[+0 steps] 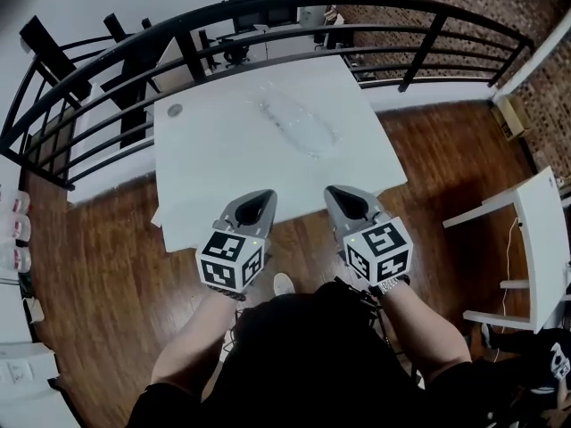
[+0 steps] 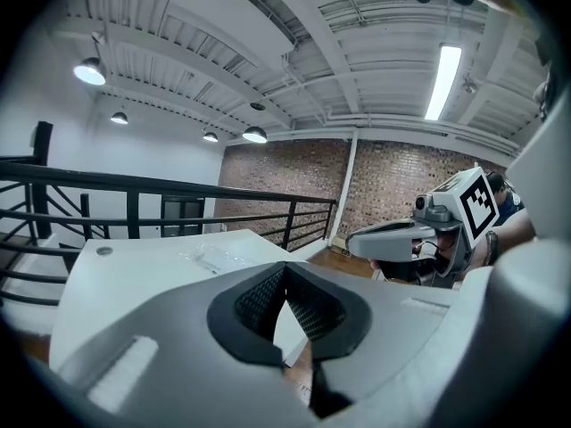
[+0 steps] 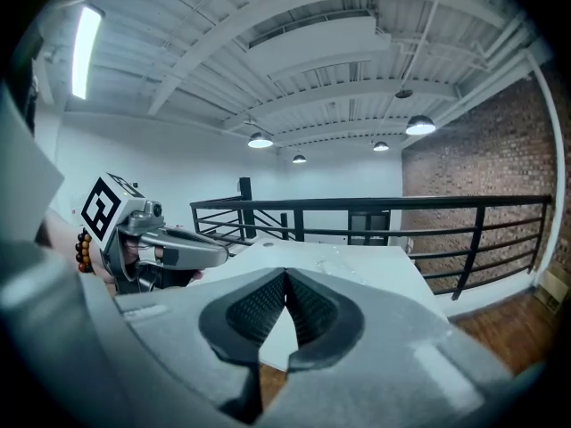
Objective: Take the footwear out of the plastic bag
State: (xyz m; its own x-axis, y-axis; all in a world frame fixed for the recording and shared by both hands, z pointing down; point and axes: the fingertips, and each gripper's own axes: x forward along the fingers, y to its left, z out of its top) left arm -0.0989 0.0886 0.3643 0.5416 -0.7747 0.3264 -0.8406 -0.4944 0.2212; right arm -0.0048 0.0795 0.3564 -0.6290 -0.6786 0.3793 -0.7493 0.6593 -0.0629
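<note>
Subject item: the plastic bag (image 1: 299,125) lies flat on the white table (image 1: 214,172), towards its far half and slightly right of centre. It is clear and crumpled. The footwear cannot be made out as a separate thing in any view. If it is present, it is inside the bag, since nothing resembling a shoe lies loose on the table top. What the bag holds therefore cannot be confirmed; only pale folds and glare show.

Progress: in my judgement the task has not begun. The bag appears untouched, with no opening visibly worked, and neither tool is in contact with it. Everything remains to be done: reaching the bag, holding it down or opening its mouth, and drawing the footwear out.

Tools: the left gripper (image 1: 254,205) and the right gripper (image 1: 350,201) are held side by side over the near edge of the table, well short of the bag and pointing towards it. The left gripper view shows the ribbed pads (image 2: 268,303) pressed together with nothing between them. The right gripper view shows the same: jaws together and empty.

Surroundings: a small round cable hole (image 1: 175,111) sits near the table's far left corner. A dark metal railing (image 1: 268,7) curves behind the table. The floor (image 1: 107,266) is wood, and a white side table (image 1: 540,230) stands to the right.
</note>
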